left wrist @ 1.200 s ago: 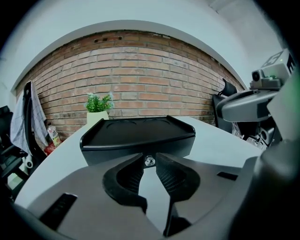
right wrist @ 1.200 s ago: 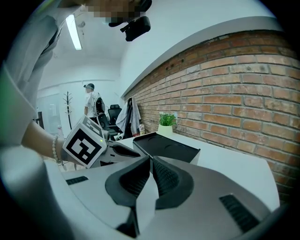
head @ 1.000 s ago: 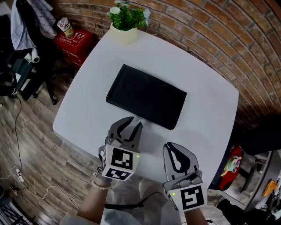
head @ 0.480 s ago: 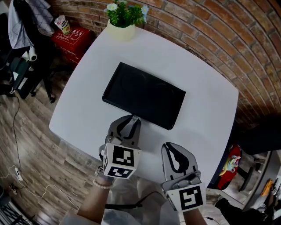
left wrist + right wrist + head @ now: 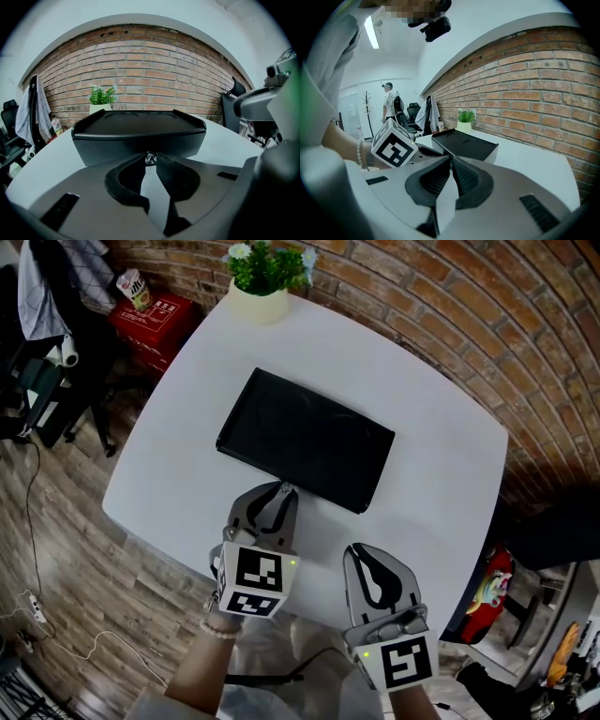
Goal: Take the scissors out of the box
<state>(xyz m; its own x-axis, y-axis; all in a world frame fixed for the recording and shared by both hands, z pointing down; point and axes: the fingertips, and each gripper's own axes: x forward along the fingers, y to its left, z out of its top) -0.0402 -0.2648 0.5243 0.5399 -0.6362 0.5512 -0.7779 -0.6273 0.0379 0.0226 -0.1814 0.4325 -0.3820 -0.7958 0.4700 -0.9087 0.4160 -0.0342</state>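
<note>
box [image 5: 305, 439] | inside hidden, closed | metal piece [image 5: 150, 158] | too small to tell

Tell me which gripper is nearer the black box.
Left. The left gripper touches the box at its near edge, shut on a small metal tab; the right gripper sits back toward the person, shut, clear of it.

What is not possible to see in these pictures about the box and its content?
Scissors: in no view; the closed black box hides its inside.
Small metal piece in the left hand-held gripper: too small to identify, left gripper view.
Box's far wall: hidden behind its own front, gripper views.
</note>
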